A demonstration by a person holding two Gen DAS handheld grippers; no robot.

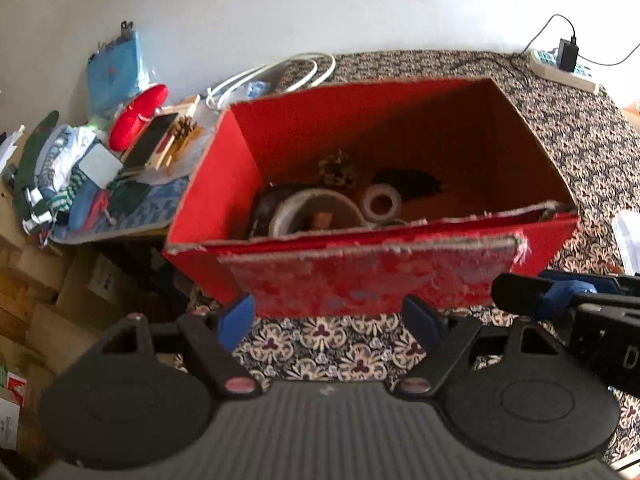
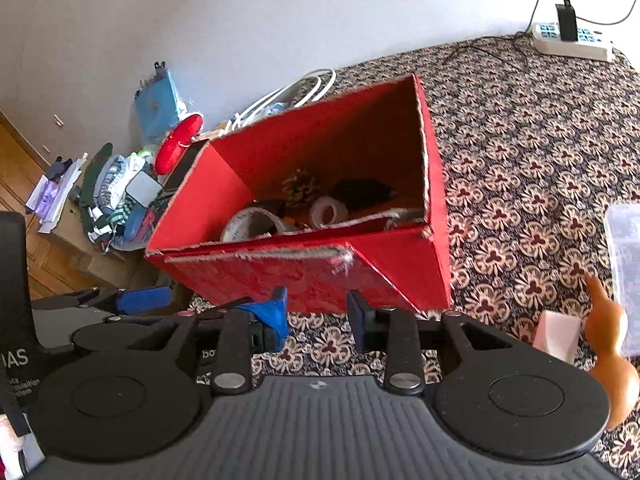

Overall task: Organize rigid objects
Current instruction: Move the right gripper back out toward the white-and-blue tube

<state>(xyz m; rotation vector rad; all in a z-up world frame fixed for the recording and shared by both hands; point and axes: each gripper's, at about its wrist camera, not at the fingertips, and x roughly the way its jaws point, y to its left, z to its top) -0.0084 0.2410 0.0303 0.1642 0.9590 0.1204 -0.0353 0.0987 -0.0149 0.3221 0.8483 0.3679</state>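
Observation:
A red cardboard box point(image 1: 372, 280) point(image 2: 304, 272) stands open on a patterned cloth. Inside lie a large tape roll point(image 1: 316, 212) point(image 2: 250, 222), a smaller tape roll point(image 1: 382, 202) point(image 2: 329, 211), a pine cone point(image 1: 338, 170) point(image 2: 300, 186) and a dark object point(image 1: 408, 184). My left gripper point(image 1: 332, 318) is open just in front of the box's near wall, nothing between its blue-padded fingers. My right gripper point(image 2: 320, 316) is also open and empty before the box; the left gripper's finger point(image 2: 140, 298) shows beside it.
A brown gourd point(image 2: 612, 356), a pale pink block point(image 2: 558, 334) and a clear plastic box point(image 2: 626, 264) lie at the right. Clutter point(image 1: 100, 160) sits on a low table to the left. A power strip point(image 1: 560, 70) with a charger lies far back.

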